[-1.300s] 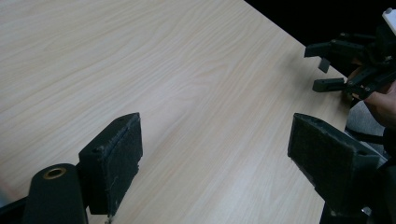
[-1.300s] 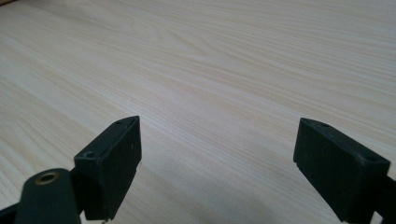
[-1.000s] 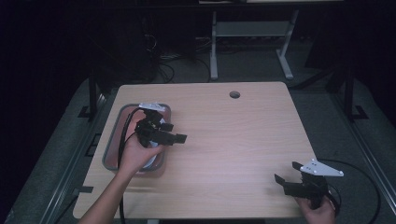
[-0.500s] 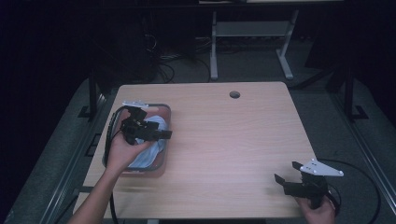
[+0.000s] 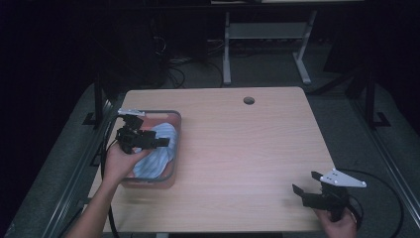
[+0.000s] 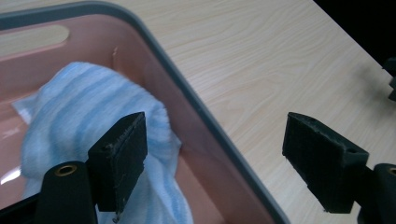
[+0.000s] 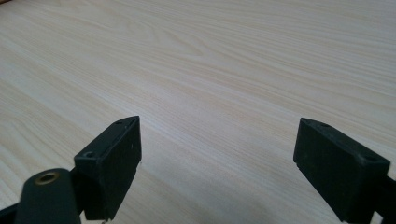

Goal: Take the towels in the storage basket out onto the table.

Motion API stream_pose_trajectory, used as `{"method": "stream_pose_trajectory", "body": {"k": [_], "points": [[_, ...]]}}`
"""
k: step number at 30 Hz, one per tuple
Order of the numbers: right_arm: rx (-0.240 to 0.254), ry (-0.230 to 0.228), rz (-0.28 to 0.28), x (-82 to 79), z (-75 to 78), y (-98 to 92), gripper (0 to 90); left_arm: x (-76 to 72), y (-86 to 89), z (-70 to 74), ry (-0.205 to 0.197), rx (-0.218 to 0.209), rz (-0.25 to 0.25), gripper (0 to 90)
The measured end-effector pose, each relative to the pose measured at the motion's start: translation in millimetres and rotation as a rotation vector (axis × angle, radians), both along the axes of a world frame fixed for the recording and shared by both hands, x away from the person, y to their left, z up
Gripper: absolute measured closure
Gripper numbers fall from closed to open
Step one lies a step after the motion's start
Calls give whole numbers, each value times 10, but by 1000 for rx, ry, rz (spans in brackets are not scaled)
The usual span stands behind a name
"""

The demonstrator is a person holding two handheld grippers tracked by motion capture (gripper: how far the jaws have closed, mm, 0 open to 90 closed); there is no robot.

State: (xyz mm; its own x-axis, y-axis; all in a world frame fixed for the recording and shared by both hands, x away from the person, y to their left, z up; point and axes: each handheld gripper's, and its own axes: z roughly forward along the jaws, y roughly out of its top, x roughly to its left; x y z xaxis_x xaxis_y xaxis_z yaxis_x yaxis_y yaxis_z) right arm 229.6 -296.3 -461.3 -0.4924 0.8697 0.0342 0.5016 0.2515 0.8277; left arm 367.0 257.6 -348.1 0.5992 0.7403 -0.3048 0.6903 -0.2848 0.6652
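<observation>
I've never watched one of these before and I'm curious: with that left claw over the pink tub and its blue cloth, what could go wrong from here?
1. The left gripper has its jaws open astride the tub's grey rim, one over the striped cloth and one over the table. Closing here might pinch the wall, not the cloth.

2. The tub sits near the table's left edge; a tug could slide it off.

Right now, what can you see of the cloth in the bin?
The cloth is soft, terry-like fabric, light blue with paler stripes, lying crumpled in a heap inside the pink bin. It leans against the bin's wall nearest the table's middle. The left gripper hovers over it, jaws wide, pads not pressing it; one jaw hangs above the cloth.
</observation>
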Motion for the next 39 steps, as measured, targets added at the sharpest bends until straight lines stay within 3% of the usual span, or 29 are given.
{"method": "stream_pose_trajectory", "body": {"k": [2, 6, 12, 14, 23, 33, 39], "points": [[-4, 6, 1, 1, 2, 13, 147, 13, 30, -18, 3, 23, 12, 217], [-2, 7, 3, 0, 0, 18, 147, 18, 92, -39, -3, 30, 34, 229], [-4, 7, 9, -2, 1, 38, 147, 39, 135, -124, 26, 52, 56, 233], [-3, 12, 8, -2, -1, 42, 147, 42, 138, -140, 31, 33, 64, 235], [-5, 11, 10, -8, 1, 37, 147, 94, 117, -210, 52, 100, 92, 241], [-3, 4, 12, -11, 7, 30, 147, 151, 106, -293, 87, 195, 133, 323], [-4, 4, 18, -10, 7, 40, 147, 180, 45, -343, 103, 246, 126, 366]]}}
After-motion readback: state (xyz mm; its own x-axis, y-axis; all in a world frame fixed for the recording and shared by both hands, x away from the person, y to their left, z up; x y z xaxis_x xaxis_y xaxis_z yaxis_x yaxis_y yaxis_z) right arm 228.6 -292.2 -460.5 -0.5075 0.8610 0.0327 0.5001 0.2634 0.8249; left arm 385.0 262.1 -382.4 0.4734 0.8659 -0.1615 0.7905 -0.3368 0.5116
